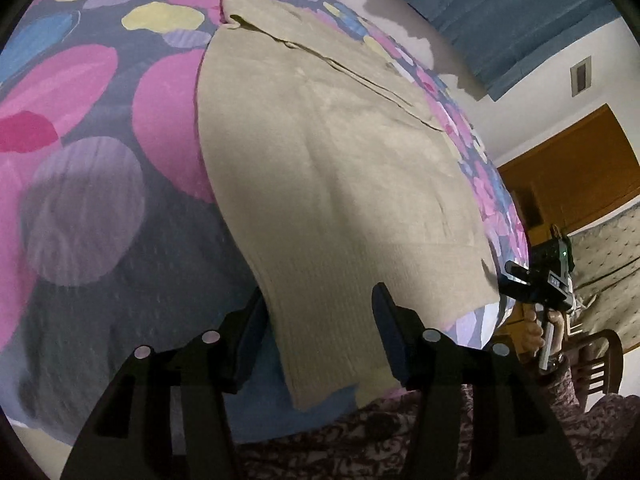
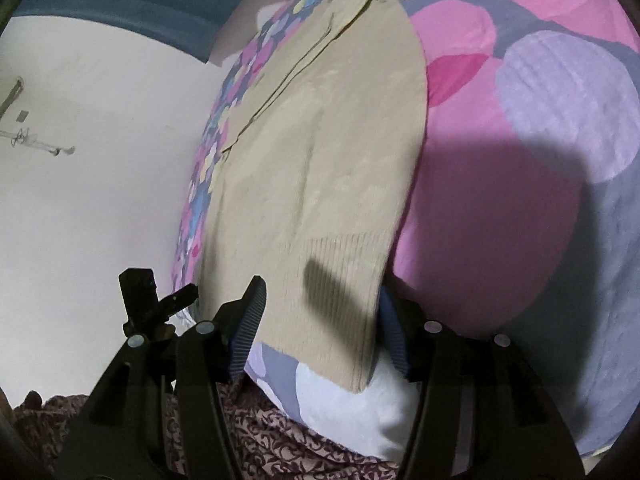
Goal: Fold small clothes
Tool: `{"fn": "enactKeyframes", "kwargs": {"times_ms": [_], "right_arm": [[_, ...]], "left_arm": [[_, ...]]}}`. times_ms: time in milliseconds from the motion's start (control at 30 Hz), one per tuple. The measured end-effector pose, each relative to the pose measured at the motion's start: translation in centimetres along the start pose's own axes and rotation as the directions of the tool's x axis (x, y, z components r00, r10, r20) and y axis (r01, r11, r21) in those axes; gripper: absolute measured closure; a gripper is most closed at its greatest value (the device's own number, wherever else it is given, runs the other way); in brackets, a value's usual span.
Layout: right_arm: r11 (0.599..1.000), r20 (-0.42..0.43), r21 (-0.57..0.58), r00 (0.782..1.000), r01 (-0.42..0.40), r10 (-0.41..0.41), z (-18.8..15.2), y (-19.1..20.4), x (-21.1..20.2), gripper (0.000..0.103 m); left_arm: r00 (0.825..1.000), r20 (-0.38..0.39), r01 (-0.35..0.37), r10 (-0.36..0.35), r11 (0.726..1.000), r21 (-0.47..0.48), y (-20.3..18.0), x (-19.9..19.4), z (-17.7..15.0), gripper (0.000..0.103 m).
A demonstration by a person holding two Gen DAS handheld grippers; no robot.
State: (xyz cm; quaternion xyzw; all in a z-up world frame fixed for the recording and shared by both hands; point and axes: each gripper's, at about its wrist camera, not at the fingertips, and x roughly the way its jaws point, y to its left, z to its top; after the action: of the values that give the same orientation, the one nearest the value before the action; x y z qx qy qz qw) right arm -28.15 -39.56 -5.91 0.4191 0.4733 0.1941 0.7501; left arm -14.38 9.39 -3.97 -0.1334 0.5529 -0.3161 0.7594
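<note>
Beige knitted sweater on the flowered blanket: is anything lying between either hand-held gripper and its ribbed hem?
Nothing visible does. The beige knitted sweater lies flat on the flowered fleece blanket, nothing on top of it. Its ribbed hem already sits between the open fingers of the left hand-held gripper and the right hand-held gripper; only a finger's shadow crosses it.

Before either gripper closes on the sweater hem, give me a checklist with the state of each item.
1. Sweater lies flat on the blanket: ok.
2. Ribbed hem faces both grippers: ok.
3. Left gripper open, hem corner between its fingers: ok.
4. Right gripper open, other hem corner between its fingers: ok.
5. Pads already pressing the cloth: cannot tell.
6. Far sleeve folded in neatly: cannot tell.
</note>
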Motion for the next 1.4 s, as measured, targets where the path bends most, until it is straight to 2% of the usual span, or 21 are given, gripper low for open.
{"fn": "enactKeyframes", "kwargs": {"times_ms": [67,200,233,267,300,367,433,533,600,733,967,1167,1400], "right_arm": [[1.000,-0.008,-0.002,1.000,-0.007,0.007,0.0,0.2,0.0,0.048],[1.000,-0.026,-0.022,0.999,-0.021,0.021,-0.1,0.8,0.5,0.048],[0.999,-0.030,-0.028,0.999,-0.022,0.022,0.0,1.0,0.8,0.048],[0.999,-0.033,-0.035,0.999,-0.021,0.020,-0.2,1.2,0.9,0.049],[0.999,-0.032,-0.042,0.999,-0.018,0.016,-0.2,1.4,1.0,0.051],[0.999,-0.043,-0.043,0.999,-0.012,0.010,-0.2,1.6,1.4,0.066],[0.999,-0.058,-0.040,0.998,-0.004,0.002,-0.4,1.4,1.5,0.078],[0.998,-0.068,-0.055,0.997,0.018,-0.021,-0.5,1.4,1.8,0.090],[0.998,-0.064,-0.066,0.998,0.019,-0.024,-0.6,1.5,1.5,0.094],[0.997,-0.037,-0.077,0.999,0.011,-0.014,-0.5,2.0,0.9,0.097],[0.995,0.008,-0.092,0.999,-0.032,0.032,0.3,2.9,0.0,0.098],[0.991,0.060,-0.078,0.992,-0.107,0.112,3.3,3.3,-0.6,0.098],[0.990,0.103,-0.036,0.985,-0.136,0.140,9.1,2.6,0.6,0.098]], "left_arm": [[1.000,-0.011,0.009,-0.009,1.000,0.007,-0.2,0.0,-0.4,0.057],[0.999,-0.003,0.050,-0.050,0.998,-0.030,0.0,0.0,-1.1,0.058],[0.998,-0.006,0.064,-0.065,0.997,-0.041,0.1,0.1,-1.1,0.062],[0.997,-0.019,0.080,-0.081,0.995,-0.054,0.1,0.4,-1.1,0.071],[0.995,-0.027,0.090,-0.092,0.994,-0.064,0.1,0.7,-1.1,0.074],[0.995,-0.040,0.093,-0.096,0.993,-0.074,0.1,1.4,-1.1,0.092],[0.995,-0.048,0.086,-0.090,0.994,-0.067,0.1,1.7,-1.2,0.096],[0.996,-0.037,0.074,-0.076,0.996,-0.045,-0.4,1.5,-1.1,0.098],[0.997,-0.024,0.067,-0.068,0.997,-0.036,-0.5,1.2,-1.1,0.098],[0.998,-0.007,0.066,-0.066,0.996,-0.057,-0.3,0.8,-1.2,0.098],[0.995,0.072,0.070,-0.066,0.996,-0.051,-0.7,-0.8,0.1,0.098],[0.991,0.115,0.067,-0.065,0.998,-0.017,-1.0,-1.4,2.5,0.098],[0.983,0.175,0.049,-0.045,0.999,-0.018,-0.2,0.1,8.0,0.098]]}}
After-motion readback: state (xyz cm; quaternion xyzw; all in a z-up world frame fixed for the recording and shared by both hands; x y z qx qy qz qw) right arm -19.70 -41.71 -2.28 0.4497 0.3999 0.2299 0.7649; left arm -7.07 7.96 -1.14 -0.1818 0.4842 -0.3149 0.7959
